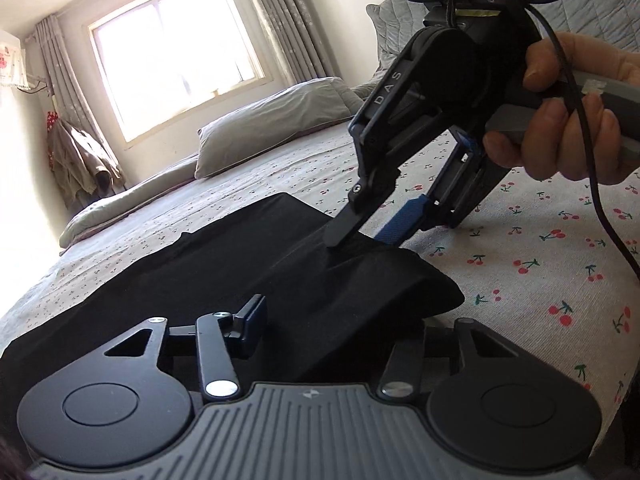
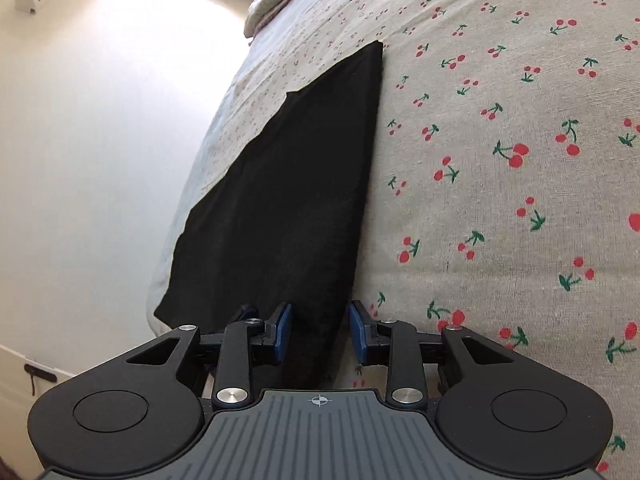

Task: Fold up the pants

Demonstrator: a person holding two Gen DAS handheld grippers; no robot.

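The black pants (image 1: 240,264) lie flat on the cherry-print bed sheet (image 1: 540,264), and also show in the right wrist view (image 2: 288,200). My left gripper (image 1: 336,320) is open, its jaws wide apart around the near edge of the pants; the right finger is hidden under the cloth. My right gripper (image 2: 320,332) is open, its blue pads (image 2: 285,328) on either side of a raised edge of the pants. In the left wrist view the right gripper (image 1: 368,236) points down at the pants' right edge, held by a hand (image 1: 560,120).
Grey pillows (image 1: 272,128) and a folded quilt (image 1: 132,208) lie at the head of the bed. A window with curtains (image 1: 172,44) is behind. Clothes hang on the left wall (image 1: 76,156). The bed's left edge (image 2: 192,184) drops to the floor.
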